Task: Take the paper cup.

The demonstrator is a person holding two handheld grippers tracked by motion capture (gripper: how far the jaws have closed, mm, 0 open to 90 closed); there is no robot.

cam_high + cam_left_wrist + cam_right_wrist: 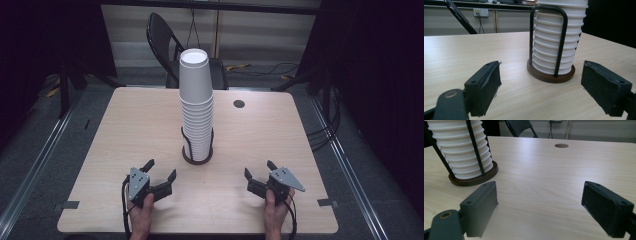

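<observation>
— What is seen beyond the light wooden table?
— A black folding chair is placed at twelve o'clock; a round cable hole is cut at one o'clock.

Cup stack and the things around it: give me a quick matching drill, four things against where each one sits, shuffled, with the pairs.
Things:
1. cup stack
2. left gripper
3. right gripper
4. round hole

Places:
A. in the tabletop, right of the stack and farther from the person
B. near edge, left of the stack, jaws open
C. mid-table, in a dark round-based holder
D. near edge, right of the stack, jaws open

Pairs: 1-C, 2-B, 3-D, 4-A
</observation>
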